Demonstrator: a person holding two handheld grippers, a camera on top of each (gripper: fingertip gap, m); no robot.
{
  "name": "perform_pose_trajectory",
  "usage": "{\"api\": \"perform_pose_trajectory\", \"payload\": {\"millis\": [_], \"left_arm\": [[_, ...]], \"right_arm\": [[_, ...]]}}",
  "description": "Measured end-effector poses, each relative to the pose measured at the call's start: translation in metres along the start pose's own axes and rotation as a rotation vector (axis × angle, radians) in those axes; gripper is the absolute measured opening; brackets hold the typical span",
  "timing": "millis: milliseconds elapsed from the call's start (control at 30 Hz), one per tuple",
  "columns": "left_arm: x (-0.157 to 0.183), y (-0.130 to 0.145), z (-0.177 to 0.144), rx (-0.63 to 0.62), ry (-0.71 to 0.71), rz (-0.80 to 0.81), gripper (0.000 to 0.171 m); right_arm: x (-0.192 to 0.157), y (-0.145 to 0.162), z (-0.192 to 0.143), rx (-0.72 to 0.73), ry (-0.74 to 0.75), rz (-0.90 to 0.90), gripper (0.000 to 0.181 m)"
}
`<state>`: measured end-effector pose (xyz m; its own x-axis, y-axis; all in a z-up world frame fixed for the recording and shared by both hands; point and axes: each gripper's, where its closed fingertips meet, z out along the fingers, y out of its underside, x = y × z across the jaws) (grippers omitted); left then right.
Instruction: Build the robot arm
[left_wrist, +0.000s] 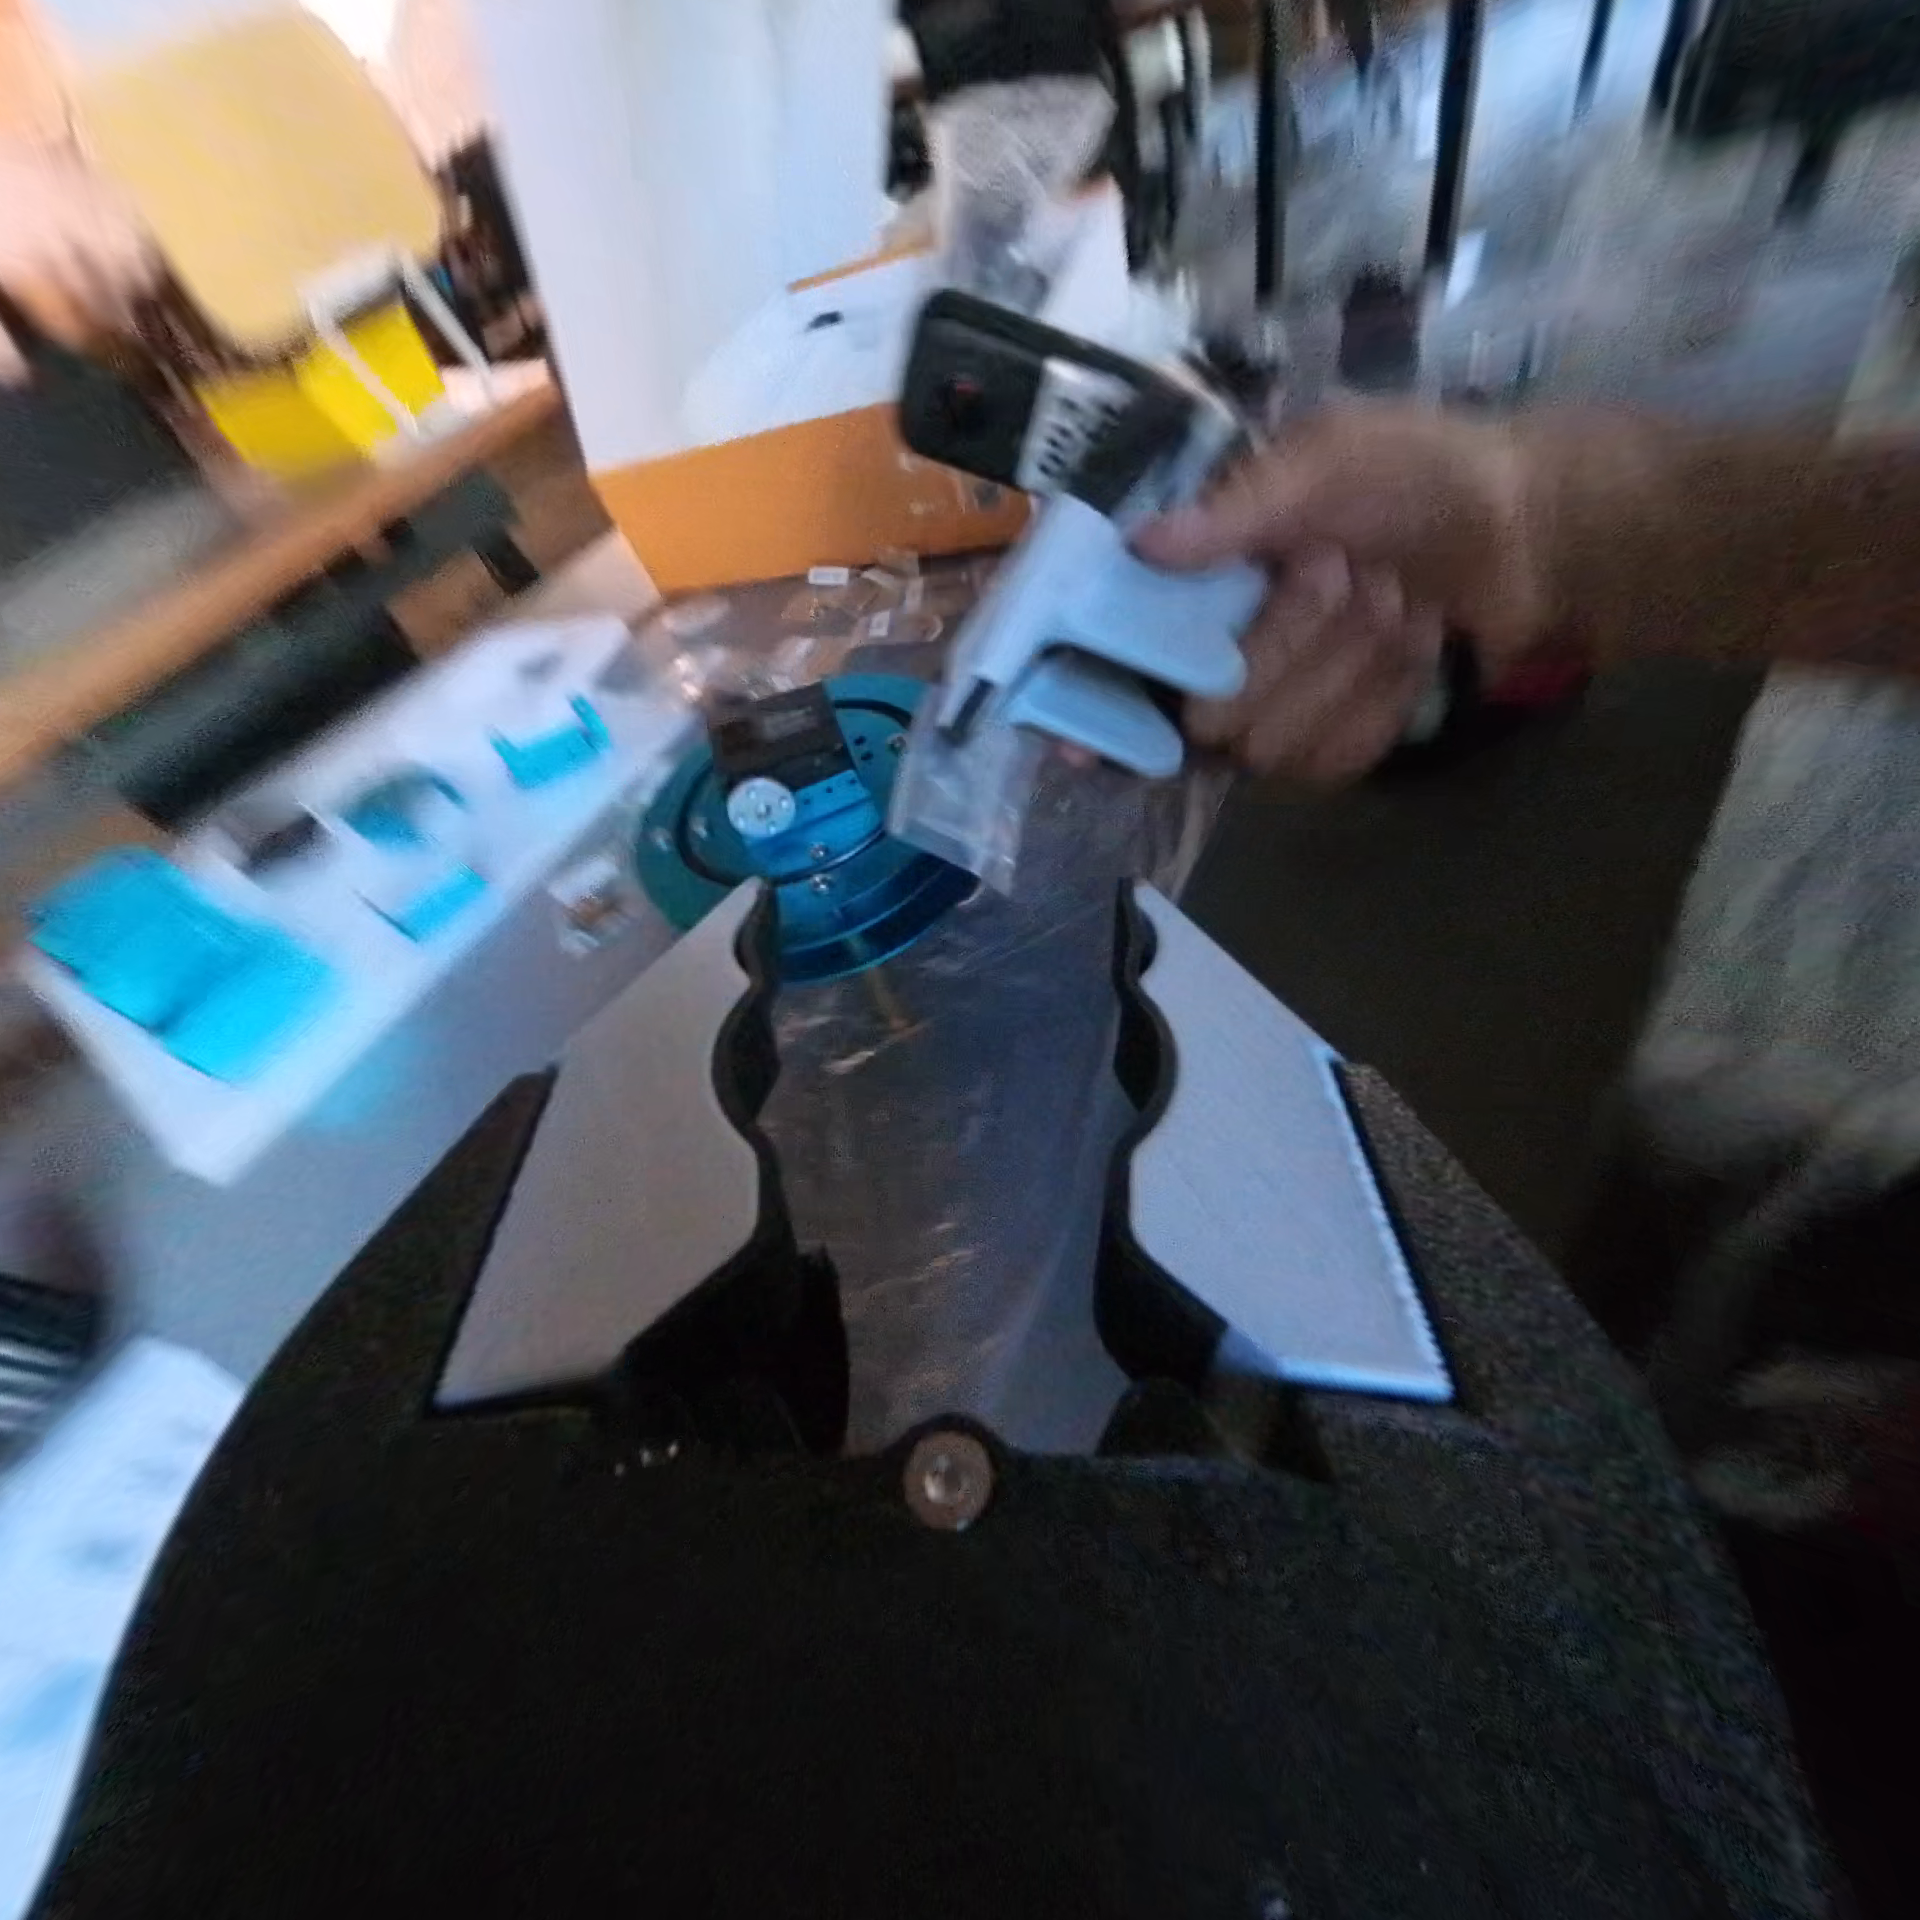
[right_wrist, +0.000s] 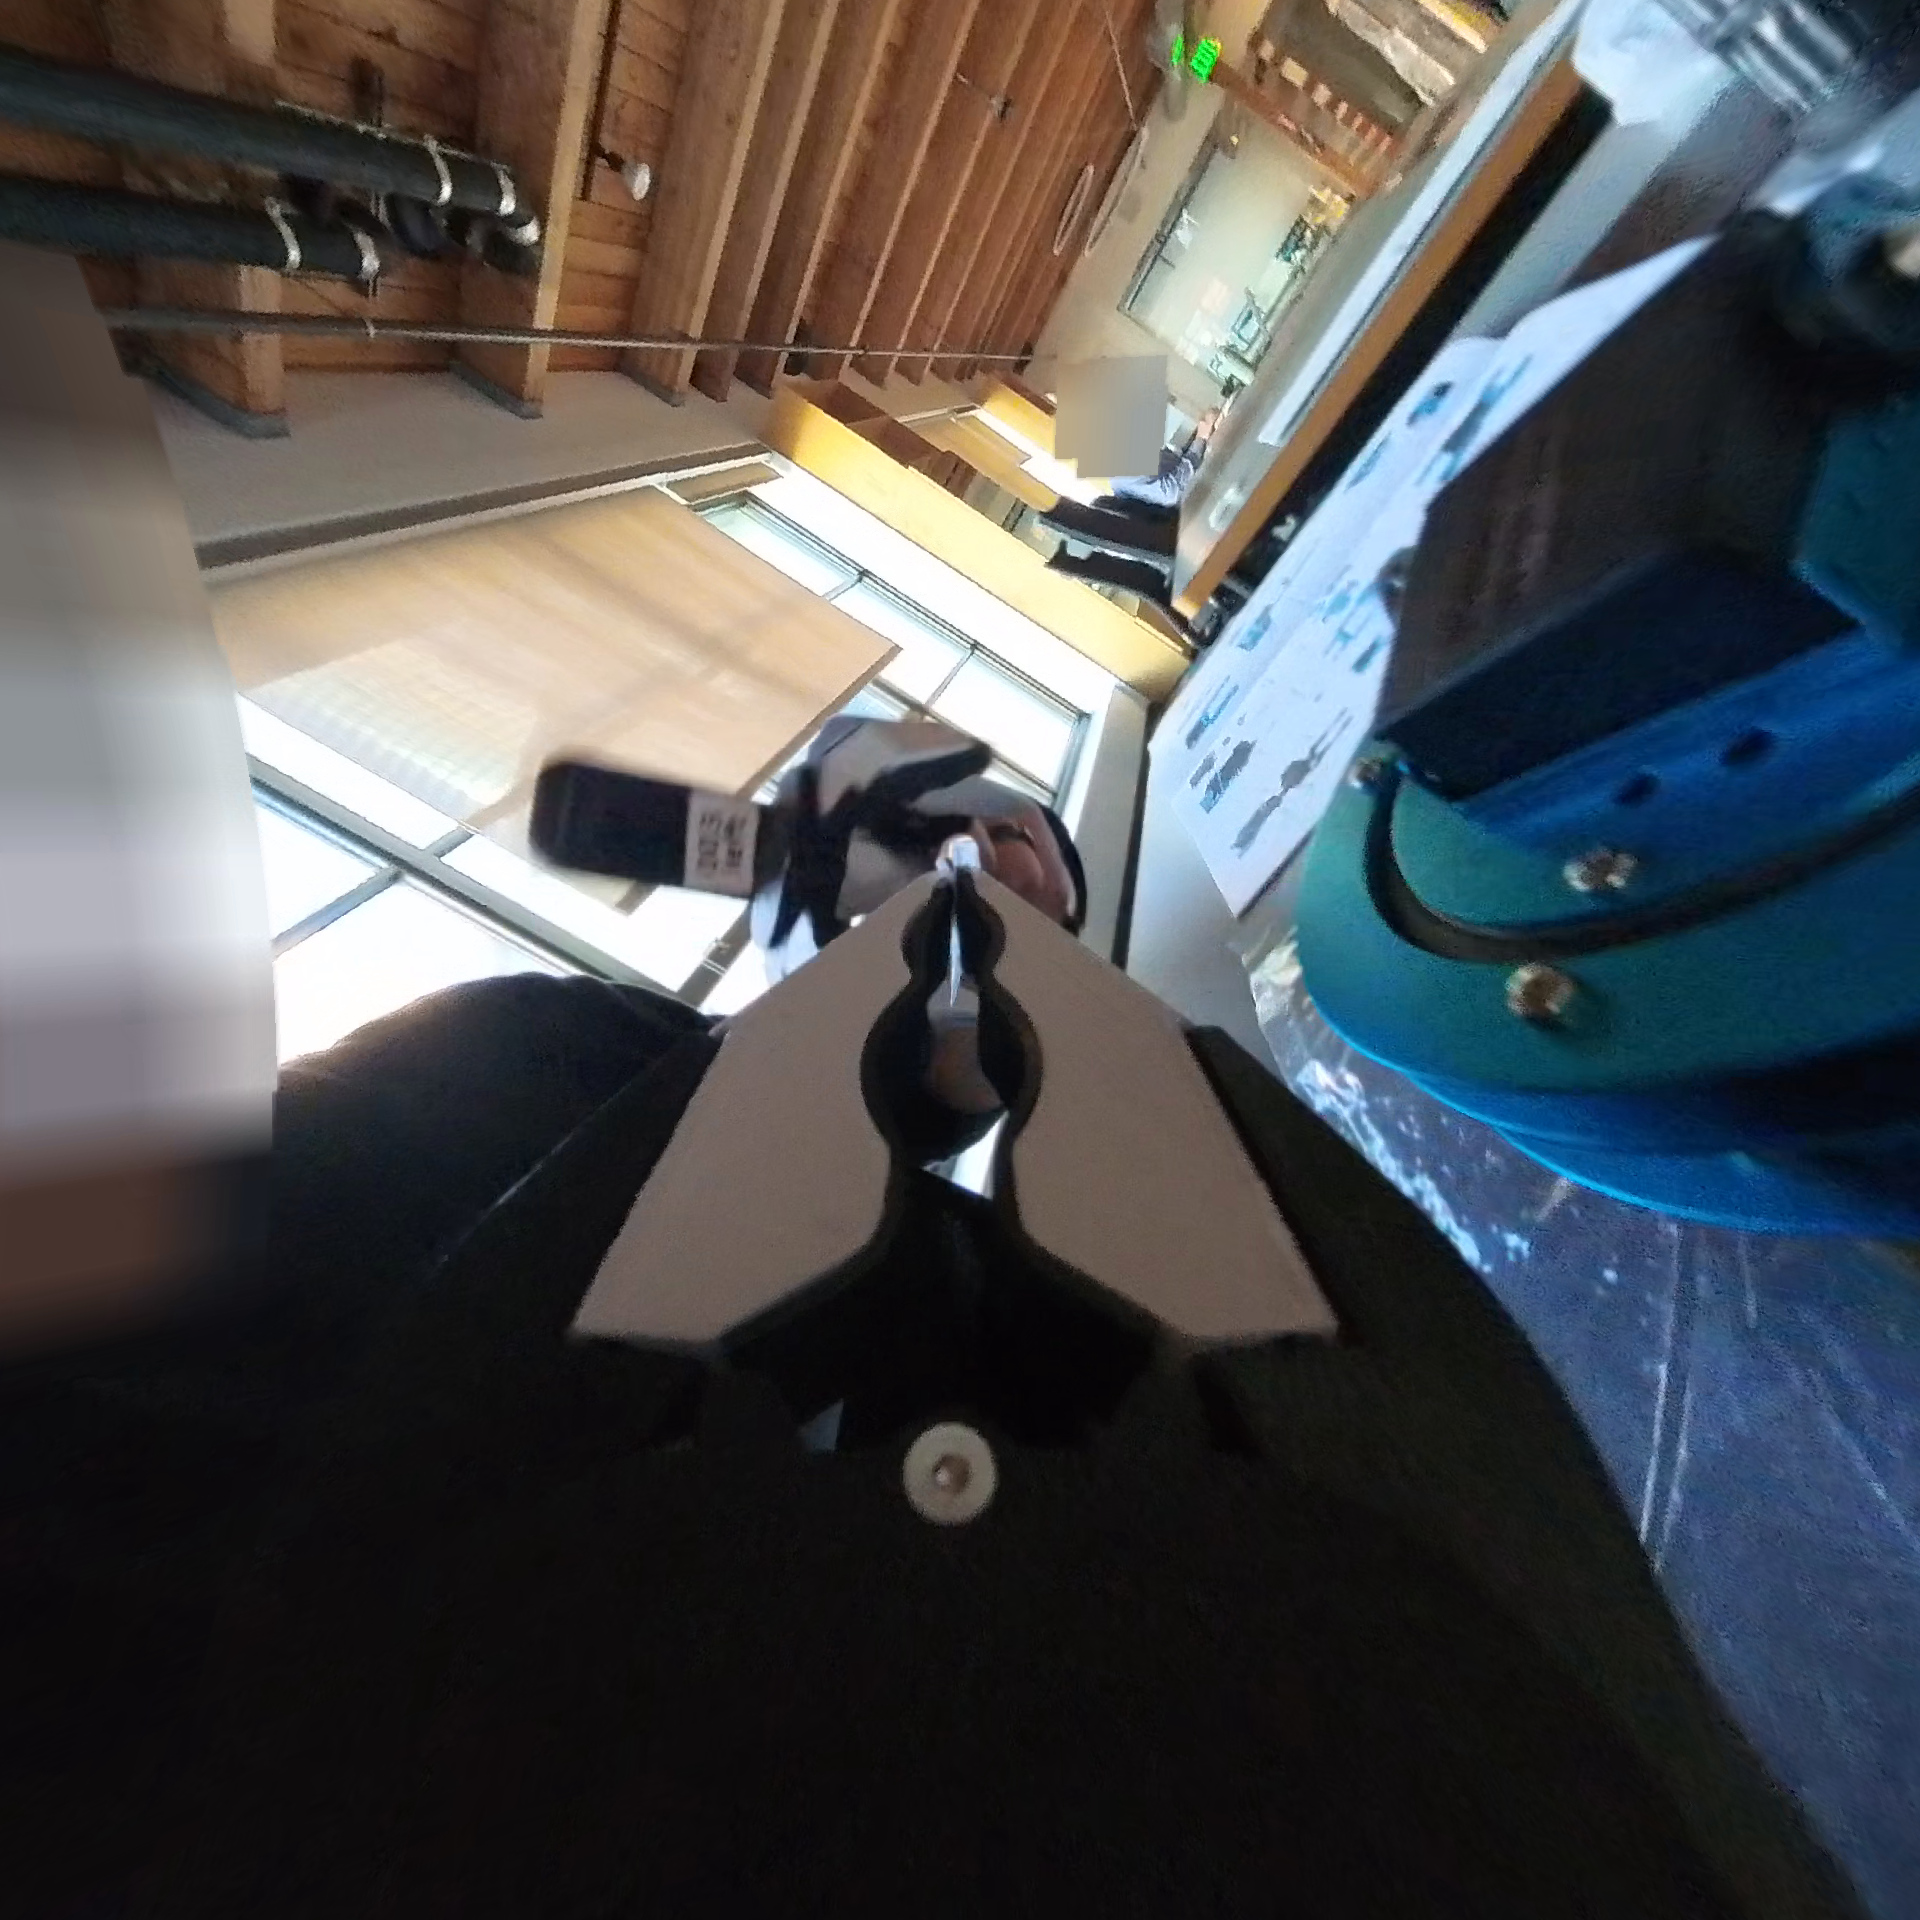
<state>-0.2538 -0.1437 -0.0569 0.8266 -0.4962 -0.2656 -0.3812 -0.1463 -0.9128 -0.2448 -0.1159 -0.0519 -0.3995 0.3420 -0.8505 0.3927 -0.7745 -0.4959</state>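
Right gripper (right_wrist: 954, 888) pinched closed on a small clear plastic bag (left_wrist: 961, 805), hanging just right of the blue round base (left_wrist: 821, 883). Left gripper (left_wrist: 940, 914) gapes wide, empty, bag just beyond its tips.

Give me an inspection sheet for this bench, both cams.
Surface: dark tabletop, glinting with clear film.
Parts: blue round base carrying a black servo; small clear bag.
Clutter: white tray of blue parts, left; orange-and-white box behind.
Tongs: left tongs open, empty, near the base; right tongs shut on the bag, held by a hand.
Cables: nothing seen.
Surroundings: wooden ceiling, windows; left view blurred.
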Motion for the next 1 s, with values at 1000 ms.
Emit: {"api": "perform_pose_trajectory", "payload": {"millis": [1000], "left_arm": [[-0.003, -0.018, -0.007, 0.296, 0.413, -0.832, 0.027]], "right_arm": [[-0.019, 0.004, 0.024, 0.017, 0.027, -0.239, 0.0]]}}
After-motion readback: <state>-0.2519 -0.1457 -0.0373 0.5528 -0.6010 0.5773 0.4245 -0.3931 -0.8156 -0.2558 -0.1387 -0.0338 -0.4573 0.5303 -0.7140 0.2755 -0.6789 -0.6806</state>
